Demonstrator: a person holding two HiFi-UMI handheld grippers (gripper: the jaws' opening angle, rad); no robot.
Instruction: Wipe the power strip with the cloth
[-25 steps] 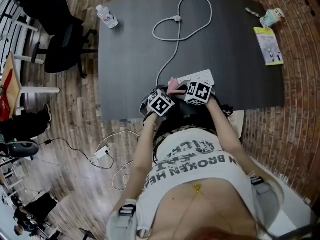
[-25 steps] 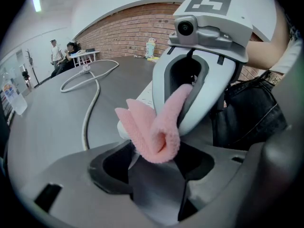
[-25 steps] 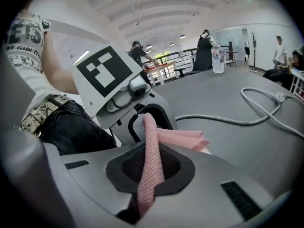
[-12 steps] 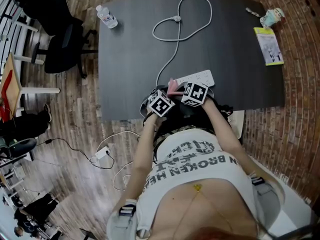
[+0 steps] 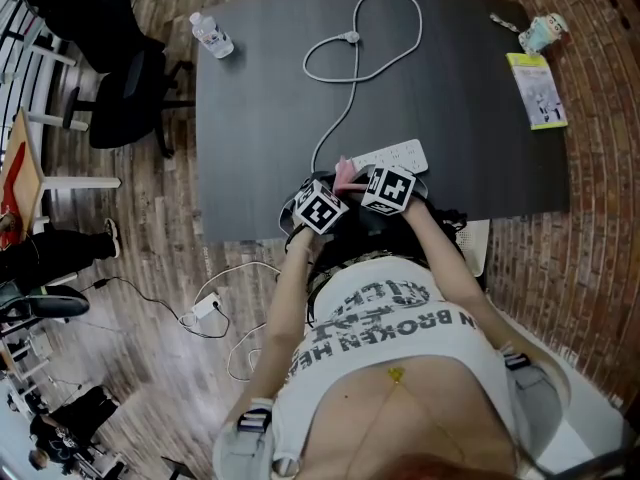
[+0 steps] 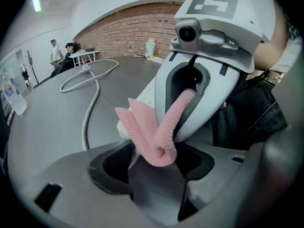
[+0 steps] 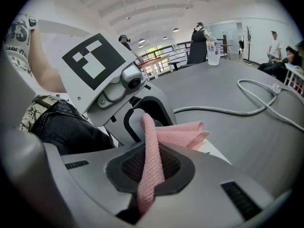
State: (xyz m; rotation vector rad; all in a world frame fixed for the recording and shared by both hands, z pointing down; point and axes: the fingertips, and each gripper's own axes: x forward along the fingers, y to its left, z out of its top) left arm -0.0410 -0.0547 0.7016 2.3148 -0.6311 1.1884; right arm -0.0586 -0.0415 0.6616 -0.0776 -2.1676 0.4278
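Note:
The white power strip [image 5: 397,155] lies near the front edge of the dark table [image 5: 255,148], and its white cable [image 5: 345,93] loops away across the top. A pink cloth [image 5: 345,174] hangs just left of the strip, between my two grippers. My right gripper [image 5: 363,182] is shut on one end of the cloth [image 7: 151,160], which runs up out of its jaws. The folded end of the cloth [image 6: 154,134] droops over my left gripper [image 6: 159,170], whose jaws stand apart beneath it. The two grippers face each other, almost touching. The cloth hides most of the strip [image 6: 145,95] in the gripper views.
A water bottle [image 5: 212,34] stands at the table's far left corner. A yellow booklet [image 5: 537,91] and a small cup [image 5: 543,33] are at the far right. An office chair [image 5: 120,78] stands left of the table. People stand in the room beyond.
My right gripper has shifted slightly left, closer to the left gripper. The cloth stays between them, and the power strip has not moved.

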